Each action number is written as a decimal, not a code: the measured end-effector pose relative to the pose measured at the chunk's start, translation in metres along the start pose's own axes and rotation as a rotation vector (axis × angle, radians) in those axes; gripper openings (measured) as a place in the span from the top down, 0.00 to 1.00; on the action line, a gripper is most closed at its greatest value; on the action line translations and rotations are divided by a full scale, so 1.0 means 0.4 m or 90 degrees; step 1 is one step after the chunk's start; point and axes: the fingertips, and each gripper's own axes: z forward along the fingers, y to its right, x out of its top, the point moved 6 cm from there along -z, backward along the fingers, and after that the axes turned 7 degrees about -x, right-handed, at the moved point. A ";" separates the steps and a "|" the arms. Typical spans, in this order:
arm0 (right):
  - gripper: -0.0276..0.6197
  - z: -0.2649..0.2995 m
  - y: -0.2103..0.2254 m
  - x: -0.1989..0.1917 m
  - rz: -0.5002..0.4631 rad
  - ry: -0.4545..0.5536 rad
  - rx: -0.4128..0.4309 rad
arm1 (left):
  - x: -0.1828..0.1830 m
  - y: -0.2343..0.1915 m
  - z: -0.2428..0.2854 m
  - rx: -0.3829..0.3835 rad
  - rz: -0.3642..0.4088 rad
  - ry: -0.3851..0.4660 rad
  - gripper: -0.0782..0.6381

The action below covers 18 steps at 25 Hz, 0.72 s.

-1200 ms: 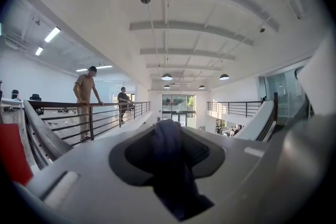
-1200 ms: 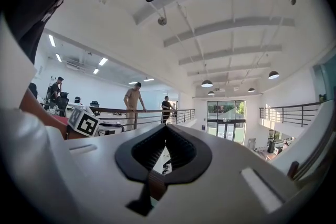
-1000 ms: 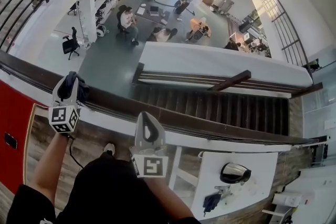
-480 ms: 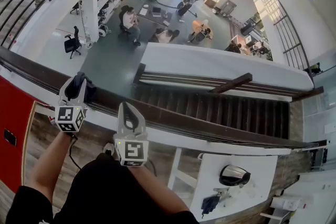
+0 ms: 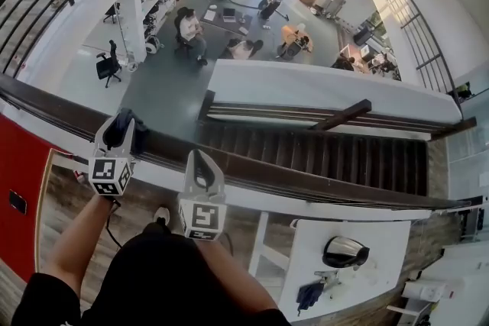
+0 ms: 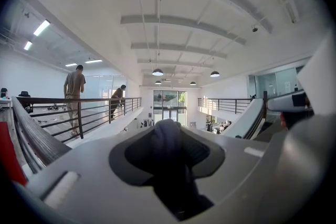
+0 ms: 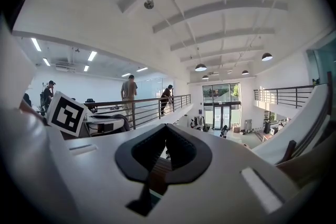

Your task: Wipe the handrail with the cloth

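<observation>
Handrail (image 5: 306, 181), a dark wooden bar, crosses the head view from the middle of the left edge down to the lower right, with a staircase (image 5: 321, 153) and an open hall far below it. The left gripper (image 5: 121, 124) sits over the rail in the left part of that view, and the dark cloth (image 5: 131, 135) bunches at its tip, lying on top of the wood. In the left gripper view the jaws are clamped on a dark fold of the cloth (image 6: 169, 147), which fills the space between the pads and hangs down out of it. The right gripper (image 5: 200, 163) hovers just beside the rail near the centre of the head view, lower and to the right of the left one. Its own view shows the pad tips meeting with nothing held; only brown wood (image 7: 157, 171) shows through the opening beneath them. The step in hand looks like the wiping stroke itself, with the cloth at the left stretch of the rail and the long run toward the lower right apparently yet to be covered. The next move likely calls for sliding the left gripper along the rail toward the right while pressing the cloth down on the wood, and for shifting the right gripper out of its path.
</observation>
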 end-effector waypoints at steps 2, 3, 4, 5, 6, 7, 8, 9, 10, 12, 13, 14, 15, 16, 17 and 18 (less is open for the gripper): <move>0.95 -0.005 0.016 0.001 -0.006 -0.004 -0.009 | 0.006 0.011 0.000 -0.004 0.002 -0.002 0.72; 0.95 -0.008 0.028 0.001 -0.008 -0.003 -0.014 | 0.006 0.019 0.002 -0.004 0.004 -0.003 0.72; 0.95 -0.010 0.043 0.000 -0.008 -0.003 -0.018 | 0.004 0.028 0.004 -0.003 0.005 -0.004 0.72; 0.95 -0.013 0.060 -0.003 -0.007 -0.002 -0.022 | 0.001 0.037 0.007 -0.002 0.005 -0.004 0.72; 0.95 -0.016 0.076 -0.005 -0.005 -0.001 -0.027 | -0.002 0.046 0.010 -0.001 0.004 -0.005 0.72; 0.95 -0.018 0.090 -0.006 -0.003 0.002 -0.033 | -0.003 0.053 0.013 -0.001 0.004 -0.005 0.72; 0.95 -0.021 0.103 -0.005 -0.001 0.003 -0.038 | -0.003 0.060 0.015 -0.001 0.004 -0.006 0.72; 0.95 -0.024 0.114 -0.004 0.002 0.004 -0.042 | -0.002 0.066 0.017 -0.001 0.005 -0.006 0.72; 0.95 -0.027 0.124 -0.001 0.003 0.005 -0.045 | 0.000 0.072 0.018 -0.001 0.005 -0.006 0.72; 0.95 -0.032 0.144 0.002 0.003 0.007 -0.050 | 0.003 0.085 0.021 -0.001 0.005 -0.006 0.72; 0.95 -0.034 0.154 0.001 0.002 0.007 -0.053 | 0.003 0.092 0.023 -0.001 0.004 -0.007 0.72; 0.95 -0.035 0.163 0.000 0.001 0.008 -0.055 | 0.002 0.100 0.025 -0.002 0.003 -0.007 0.72; 0.95 -0.037 0.173 -0.002 0.000 0.008 -0.058 | 0.001 0.107 0.027 -0.002 0.003 -0.007 0.72; 0.95 -0.038 0.182 -0.004 0.001 0.007 -0.059 | -0.001 0.114 0.029 -0.002 0.004 -0.006 0.72; 0.95 -0.041 0.190 -0.005 0.002 0.007 -0.060 | -0.001 0.121 0.031 -0.001 0.004 -0.006 0.72; 0.95 -0.043 0.199 -0.005 0.003 0.006 -0.060 | 0.001 0.128 0.033 0.000 0.004 -0.006 0.72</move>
